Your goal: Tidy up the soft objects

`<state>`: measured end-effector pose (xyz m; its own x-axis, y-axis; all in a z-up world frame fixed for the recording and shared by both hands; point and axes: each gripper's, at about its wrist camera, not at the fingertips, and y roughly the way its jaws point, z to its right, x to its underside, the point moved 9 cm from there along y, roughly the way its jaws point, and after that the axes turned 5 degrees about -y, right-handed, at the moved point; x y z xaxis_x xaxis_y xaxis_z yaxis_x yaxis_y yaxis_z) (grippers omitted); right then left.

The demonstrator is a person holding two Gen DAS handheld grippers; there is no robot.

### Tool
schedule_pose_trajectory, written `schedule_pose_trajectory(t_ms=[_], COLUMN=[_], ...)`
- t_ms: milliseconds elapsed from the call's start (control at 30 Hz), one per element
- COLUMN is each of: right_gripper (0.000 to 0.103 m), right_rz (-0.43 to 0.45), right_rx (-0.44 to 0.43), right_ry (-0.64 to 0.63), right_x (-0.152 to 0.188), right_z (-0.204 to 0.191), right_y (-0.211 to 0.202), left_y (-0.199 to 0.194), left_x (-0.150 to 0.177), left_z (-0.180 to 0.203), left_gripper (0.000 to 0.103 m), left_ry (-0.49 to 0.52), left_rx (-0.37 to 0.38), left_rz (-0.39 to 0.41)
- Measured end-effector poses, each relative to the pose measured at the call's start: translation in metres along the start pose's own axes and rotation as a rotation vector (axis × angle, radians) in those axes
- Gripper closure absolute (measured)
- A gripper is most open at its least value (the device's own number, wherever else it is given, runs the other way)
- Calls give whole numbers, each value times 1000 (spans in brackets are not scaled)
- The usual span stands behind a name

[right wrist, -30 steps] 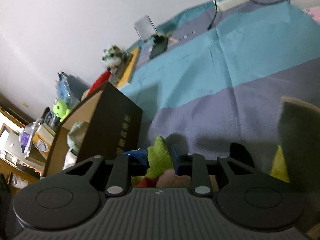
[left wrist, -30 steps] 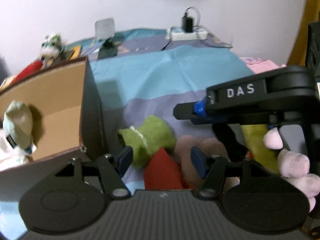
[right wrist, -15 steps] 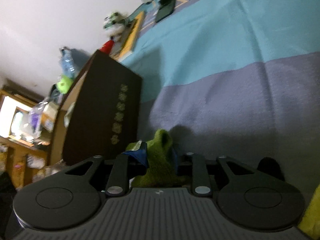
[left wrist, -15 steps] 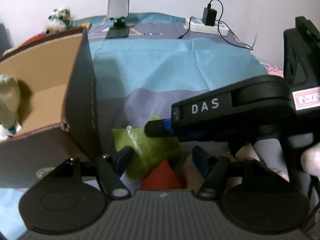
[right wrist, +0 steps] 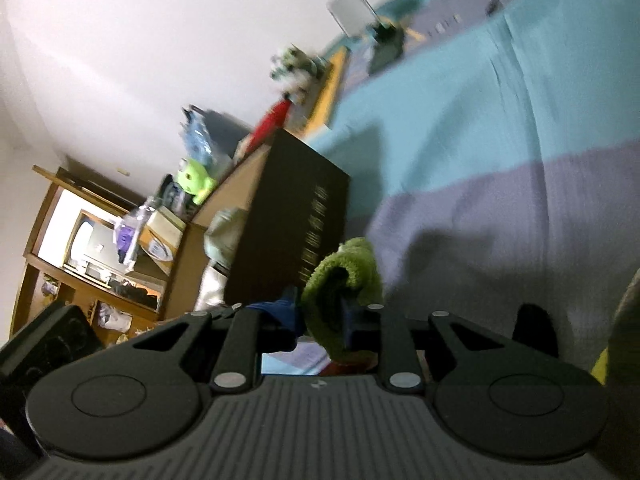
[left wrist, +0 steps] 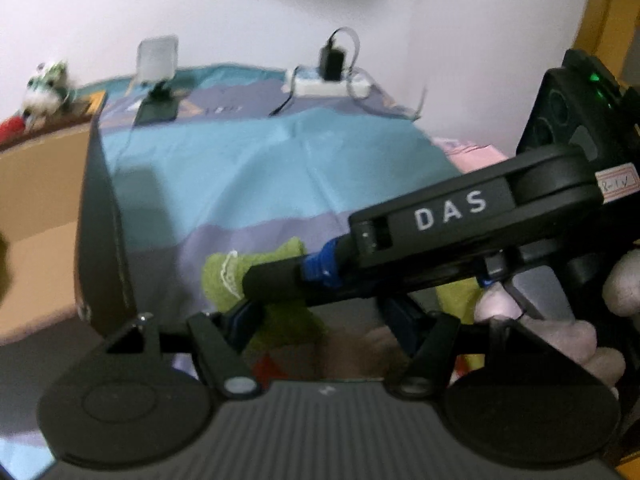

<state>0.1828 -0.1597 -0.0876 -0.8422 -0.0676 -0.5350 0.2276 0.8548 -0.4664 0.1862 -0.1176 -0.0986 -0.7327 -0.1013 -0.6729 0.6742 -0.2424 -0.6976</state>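
Our right hand-held gripper (right wrist: 322,322) is closing its jaws on the green plush toy (right wrist: 344,280), pinching its fabric just beside the open cardboard box (right wrist: 288,216), likely for dropping in. Our left hand-held gripper (left wrist: 320,320) hangs open above the remaining toys.

A white power strip (left wrist: 326,86) with a black charger (left wrist: 331,62) lies beside a phone stand (left wrist: 157,76) against the wall.
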Motion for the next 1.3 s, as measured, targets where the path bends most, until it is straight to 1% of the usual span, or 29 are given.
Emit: schedule_pose_trajectory(t_ms=[167, 300, 400, 533, 633, 700, 767, 867, 900, 1000, 1067, 1133, 1200, 1300], right_gripper=[99, 99, 99, 99, 99, 99, 99, 99, 99, 99, 98, 95, 95, 94], right_rz=[103, 207, 257, 257, 224, 189, 152, 94, 74, 20, -22, -48, -51, -36], right_rx=[-29, -88, -165, -254, -303, -317, -320, -311, -312, -313, -286, -232, -167, -145], right_ry=[-105, -208, -237, -246, -250, -238, -216, -150, -113, 3, 80, 109, 108, 89], right_x=[-21, -39, -49, -58, -58, -57, -54, -46, -44, -35, -29, -24, -23, -25], right_z=[-45, -88, -119, -155, -183, -197, -205, -210, -211, -204, -198, -191, -186, -188], right_y=[-14, -9, 11, 55, 100, 134, 164, 208, 225, 251, 268, 281, 286, 281], left_y=[-26, -61, -91, -127, -150, -164, -175, -182, -183, -181, -178, -174, -172, -170], left_x=[-19, -45, -61, -74, -77, -75, -72, -64, -61, -50, -43, -35, -27, -18], left_z=[13, 13, 2, -30, -67, -93, -123, -171, -183, -219, -240, -260, -279, -299], left_gripper=[35, 35, 35, 35, 35, 35, 35, 35, 35, 35, 34, 34, 34, 34], left_ry=[68, 113, 138, 139, 114, 107, 92, 52, 45, 31, 20, 3, -12, -39], left_rx=[42, 47, 26, -19, -71, -115, -160, -230, -253, -321, -354, -373, -400, -406], left_rz=[74, 186, 286, 369, 406, 424, 428, 399, 390, 354, 323, 290, 256, 219])
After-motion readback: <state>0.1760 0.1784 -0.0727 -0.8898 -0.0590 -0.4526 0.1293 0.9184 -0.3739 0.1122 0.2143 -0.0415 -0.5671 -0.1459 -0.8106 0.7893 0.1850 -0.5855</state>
